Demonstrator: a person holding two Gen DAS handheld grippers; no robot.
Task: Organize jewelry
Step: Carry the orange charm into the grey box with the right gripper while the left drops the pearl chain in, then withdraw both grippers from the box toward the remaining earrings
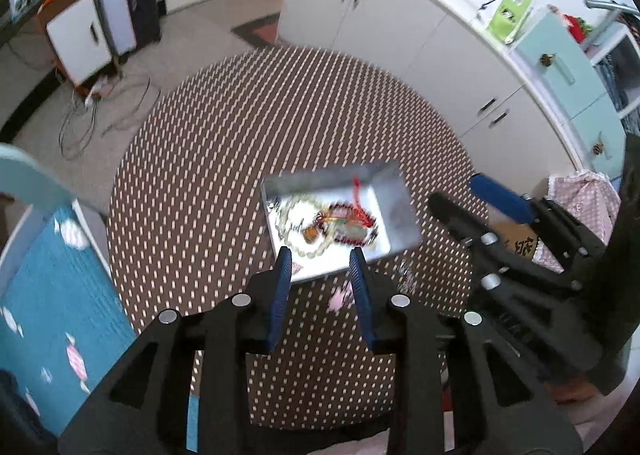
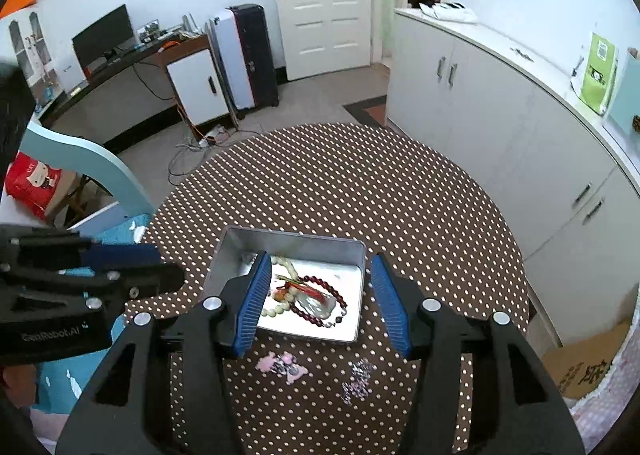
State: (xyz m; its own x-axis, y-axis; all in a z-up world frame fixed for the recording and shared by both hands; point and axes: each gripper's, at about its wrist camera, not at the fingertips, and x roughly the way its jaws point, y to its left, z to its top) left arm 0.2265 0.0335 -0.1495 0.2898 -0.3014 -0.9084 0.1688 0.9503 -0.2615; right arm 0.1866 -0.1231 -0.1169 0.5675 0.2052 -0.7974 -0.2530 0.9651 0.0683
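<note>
**Both hand-held grippers released above the jewelry tin**

While the metal tin [image 2: 352, 255] sits in the lower middle of the right wrist frame on the round, dotted worktop [image 2: 360, 183], both tools hang over it with nothing between their pads. The right hand-held gripper [image 2: 320, 295] has its blue fingers spread wide, one on each side of the tin's near half, and grasps nothing. The left hand-held gripper [image 1: 320, 267] shows a narrower gap in its own view; it too is released, its tips over the tin's [image 1: 396, 211] near edge, which sits at the centre of that frame.

Inside the tin lies a heap of jewelry: a string of pale beads [image 2: 280, 309], a string of dark red beads [image 2: 332, 289] looped around a pale green piece [image 2: 316, 305], and red cord [image 1: 357, 195] in the left view, which is blurred.

Two pieces lie outside the tin on the worktop, just below it in the right wrist frame: a pink ornament [image 2: 280, 365] at lower centre and a small glittering silver piece [image 2: 358, 375] to its right, apart from each other.

At the left edge of the right wrist frame the left tool's black body and blue finger [image 2: 120, 253] reach in beside the tin.
</note>
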